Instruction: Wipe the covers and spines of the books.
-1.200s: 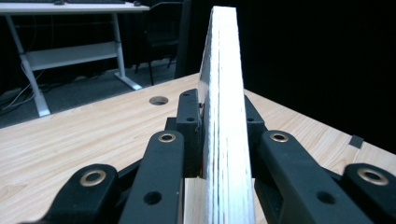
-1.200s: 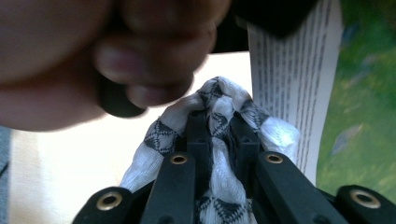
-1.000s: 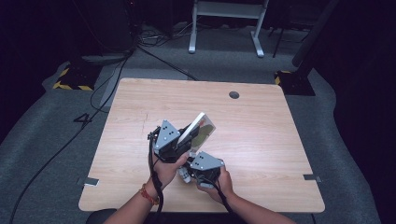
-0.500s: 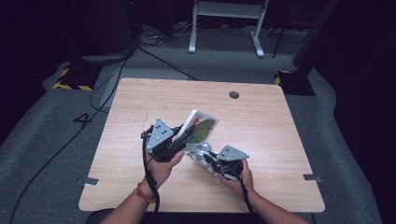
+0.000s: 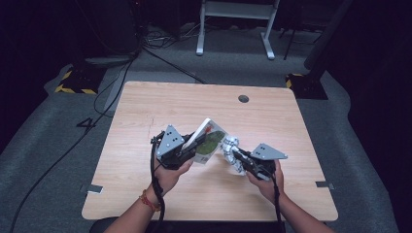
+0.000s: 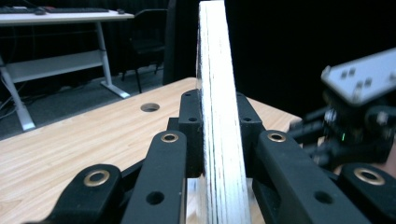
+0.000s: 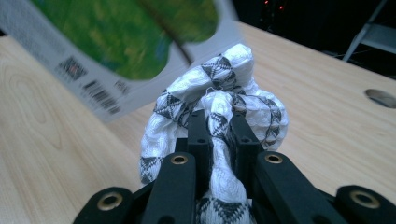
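Book (image 5: 206, 141) clamped on edge in left gripper (image 5: 187, 147), tilted above table (image 5: 145, 111); right gripper (image 5: 239, 159) pinches patterned cloth (image 5: 230, 151) beside it.

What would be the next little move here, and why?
Probably set the book flat on the table. The left gripper clamps it on edge, tilted above the wood, while the right gripper is shut on the knotted cloth beside it, so the two are apart.
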### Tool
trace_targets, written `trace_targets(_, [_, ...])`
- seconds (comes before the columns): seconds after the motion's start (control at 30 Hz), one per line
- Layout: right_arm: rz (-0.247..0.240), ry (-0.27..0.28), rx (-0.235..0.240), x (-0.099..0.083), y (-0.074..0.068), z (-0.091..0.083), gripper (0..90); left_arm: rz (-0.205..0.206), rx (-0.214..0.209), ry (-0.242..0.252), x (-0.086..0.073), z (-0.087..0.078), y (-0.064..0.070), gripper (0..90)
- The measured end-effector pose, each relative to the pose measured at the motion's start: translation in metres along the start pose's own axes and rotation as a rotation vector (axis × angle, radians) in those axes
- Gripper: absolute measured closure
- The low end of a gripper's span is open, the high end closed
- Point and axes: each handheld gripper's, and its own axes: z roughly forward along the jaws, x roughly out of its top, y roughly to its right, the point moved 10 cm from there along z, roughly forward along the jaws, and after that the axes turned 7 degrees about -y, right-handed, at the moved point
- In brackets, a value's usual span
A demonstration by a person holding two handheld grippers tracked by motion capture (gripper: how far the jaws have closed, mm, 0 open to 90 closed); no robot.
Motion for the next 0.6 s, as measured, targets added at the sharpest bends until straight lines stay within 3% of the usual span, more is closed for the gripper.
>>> trace_targets(0.03, [0.000,0.000,0.000,0.000,0.000,0.000,82.5,0.000,0.000,0.000,0.000,0.000,0.000,78.8])
trace_targets(0.1, [0.011,0.025,-0.019,0.002,0.018,-0.015,82.5,0.002,-0.006,-0.013,-0.003,0.003,0.000,78.8])
trace_targets(0.17, [0.013,0.026,-0.020,0.002,0.022,-0.018,82.5,0.008,-0.008,-0.018,-0.004,0.004,0.000,78.8])
trace_targets(0.27, [0.009,0.005,0.002,-0.004,0.035,-0.028,82.4,0.018,-0.017,-0.033,-0.008,0.004,0.000,78.7])
trace_targets(0.6, [-0.016,-0.045,0.003,-0.014,0.053,-0.037,82.2,0.027,-0.023,-0.054,-0.016,0.001,-0.005,78.7])
